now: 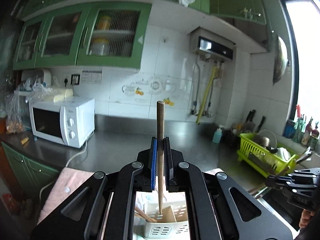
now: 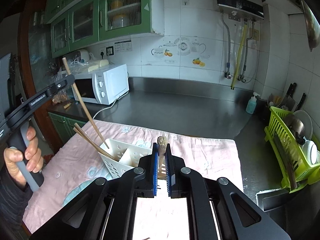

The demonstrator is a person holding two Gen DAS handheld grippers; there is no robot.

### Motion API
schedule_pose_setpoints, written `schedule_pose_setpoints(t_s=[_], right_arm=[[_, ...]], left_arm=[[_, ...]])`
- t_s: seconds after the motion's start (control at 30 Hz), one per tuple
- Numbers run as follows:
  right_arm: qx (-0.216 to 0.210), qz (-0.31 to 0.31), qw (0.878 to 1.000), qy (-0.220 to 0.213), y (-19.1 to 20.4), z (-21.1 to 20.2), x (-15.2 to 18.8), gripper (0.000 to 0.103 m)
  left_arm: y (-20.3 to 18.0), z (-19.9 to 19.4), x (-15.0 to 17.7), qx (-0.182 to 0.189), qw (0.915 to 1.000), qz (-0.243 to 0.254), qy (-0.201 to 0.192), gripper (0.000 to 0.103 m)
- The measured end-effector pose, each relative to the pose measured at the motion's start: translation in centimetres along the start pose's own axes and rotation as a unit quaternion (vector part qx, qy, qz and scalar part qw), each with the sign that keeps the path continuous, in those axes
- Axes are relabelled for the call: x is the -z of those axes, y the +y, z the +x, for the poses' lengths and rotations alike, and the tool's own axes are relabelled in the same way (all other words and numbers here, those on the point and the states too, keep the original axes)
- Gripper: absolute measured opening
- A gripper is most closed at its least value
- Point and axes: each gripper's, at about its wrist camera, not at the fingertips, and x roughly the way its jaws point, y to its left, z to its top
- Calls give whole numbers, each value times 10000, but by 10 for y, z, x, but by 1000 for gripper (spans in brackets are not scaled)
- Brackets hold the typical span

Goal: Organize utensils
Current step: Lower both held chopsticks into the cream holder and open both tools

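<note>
Left wrist view: left gripper clamped on a chopstick, round brown wood, held upright between the blue ribbed pads. Its thin tip reaches down into the caddy directly beneath the gripper, a white slotted plastic box with an inner divider. Two more sticks lean in the caddy's left compartment. The right gripper shows at the right edge, side-on; its grip cannot be read from here.

Right wrist view gives what the first lacks: the whole pink cloth with pale floral print spread on the grey steel counter, the caddy lying on the cloth's left part, and the person's left hand around the grey handle. From here the left gripper holds its chopstick slanted, tip inside the caddy's far-left compartment, just beside the two leaning sticks.

Right gripper closed narrow on a second chopstick, seen end-on, rough pale butt end toward the camera. It sits over the caddy's right side.

Surroundings: white microwave at back left, lime-green plastic dish rack at right, green cabinets above.
</note>
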Motion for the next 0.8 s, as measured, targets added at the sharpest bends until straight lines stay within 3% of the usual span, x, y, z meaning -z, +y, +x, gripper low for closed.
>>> schedule_pose_setpoints(t_s=[0.3, 0.47, 0.6, 0.7, 0.8], right_arm=[[-33, 16, 9993, 383, -3, 35, 15, 7], [-11, 53, 9995, 325, -3, 36, 18, 7], [87, 34, 9999, 143, -2, 22, 17, 9], [145, 49, 9999, -32, 3, 3, 23, 10], [126, 116, 9997, -193, 11, -20, 40, 11]], left_arm=[[14, 39, 27, -75, 9980, -70, 625, 6], [12, 36, 30, 79, 9979, -69, 636, 9], [4, 20, 28, 138, 9986, 82, 498, 32], [1, 1, 27, 229, 9986, 114, 457, 34], [2, -25, 31, 234, 9988, 117, 418, 44]])
